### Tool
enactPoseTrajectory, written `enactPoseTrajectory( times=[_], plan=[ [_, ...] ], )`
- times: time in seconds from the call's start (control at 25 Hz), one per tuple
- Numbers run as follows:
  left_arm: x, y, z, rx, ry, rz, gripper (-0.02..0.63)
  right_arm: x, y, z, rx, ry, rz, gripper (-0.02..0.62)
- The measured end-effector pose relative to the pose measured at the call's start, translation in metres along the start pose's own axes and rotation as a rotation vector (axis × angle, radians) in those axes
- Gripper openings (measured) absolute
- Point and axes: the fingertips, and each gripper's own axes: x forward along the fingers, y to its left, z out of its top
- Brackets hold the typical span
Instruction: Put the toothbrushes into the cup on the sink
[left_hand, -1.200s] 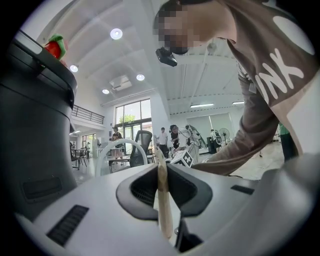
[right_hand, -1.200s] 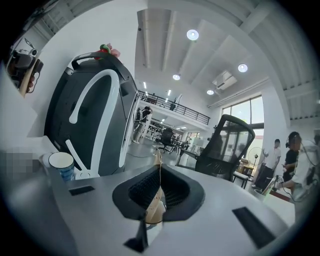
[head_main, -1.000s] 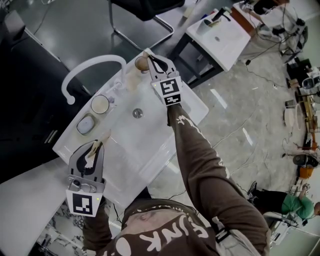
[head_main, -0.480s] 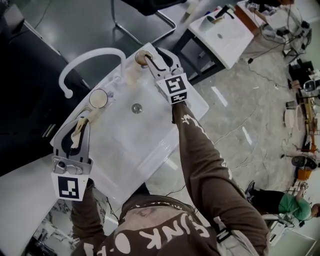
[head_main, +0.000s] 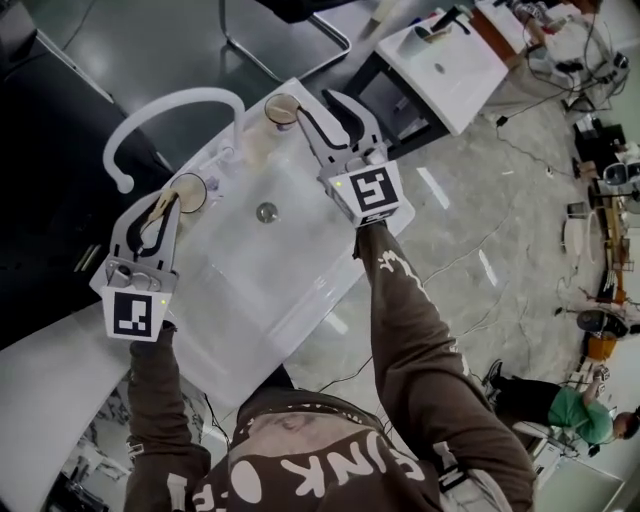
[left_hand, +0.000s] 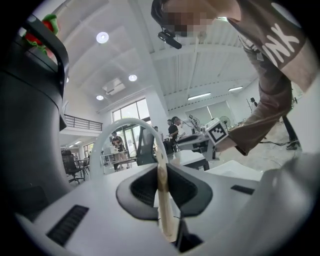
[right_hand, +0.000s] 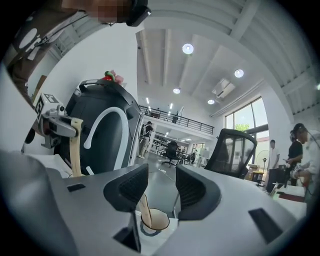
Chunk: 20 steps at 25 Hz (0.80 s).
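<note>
Two cups stand on the white sink (head_main: 300, 260). The far cup (head_main: 282, 108) (right_hand: 154, 221) has a tan toothbrush (right_hand: 145, 210) leaning in it. My right gripper (head_main: 322, 108) (right_hand: 160, 187) stands open just beside that cup, with nothing between its fingers. My left gripper (head_main: 160, 205) (left_hand: 162, 187) is shut on a second tan toothbrush (head_main: 160, 213) (left_hand: 165, 200). That brush's tip reaches the rim of the near cup (head_main: 188, 192) by the faucet. In the right gripper view the left gripper (right_hand: 55, 122) holds its toothbrush (right_hand: 75, 150) upright.
A white arched faucet (head_main: 165, 115) (left_hand: 125, 130) rises at the sink's back edge between the cups. The drain (head_main: 266, 211) lies mid-basin. A second sink table (head_main: 445, 60) stands beyond, with chair legs (head_main: 285, 60) close by. A person in green (head_main: 570, 410) sits on the floor at right.
The right gripper has opened and left its toothbrush in the far cup. The left gripper has carried its toothbrush along the sink's left rim to the near cup.
</note>
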Motion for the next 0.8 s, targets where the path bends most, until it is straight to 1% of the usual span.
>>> enactPoseTrajectory(
  times=[0.08, 0.16, 0.28, 0.4, 0.52, 0.68, 0.8],
  plan=[
    [0.008, -0.003, -0.007, -0.006, 0.002, -0.01, 0.04, -0.008, -0.001, 0.007, 0.002, 0.0, -0.013, 0.166],
    [0.014, -0.007, -0.016, -0.008, 0.006, -0.019, 0.04, -0.015, 0.003, 0.015, 0.0, -0.027, -0.002, 0.164],
    [0.021, -0.009, -0.031, -0.034, 0.011, -0.017, 0.04, -0.024, 0.007, 0.023, 0.003, -0.064, 0.013, 0.164],
    [0.025, -0.009, -0.047, -0.039, 0.026, -0.013, 0.04, -0.031, 0.008, 0.023, -0.004, -0.042, 0.011, 0.163],
    [0.029, -0.008, -0.059, -0.046, 0.031, -0.007, 0.04, -0.038, 0.008, 0.019, 0.009, -0.057, 0.001, 0.161],
    [0.031, -0.003, -0.063, -0.056, 0.013, 0.004, 0.038, -0.045, 0.009, 0.012, 0.021, -0.031, -0.014, 0.16],
    [0.031, -0.002, -0.063, -0.046, 0.023, -0.008, 0.04, -0.052, 0.013, 0.011, 0.044, -0.015, -0.02, 0.16]
  ],
)
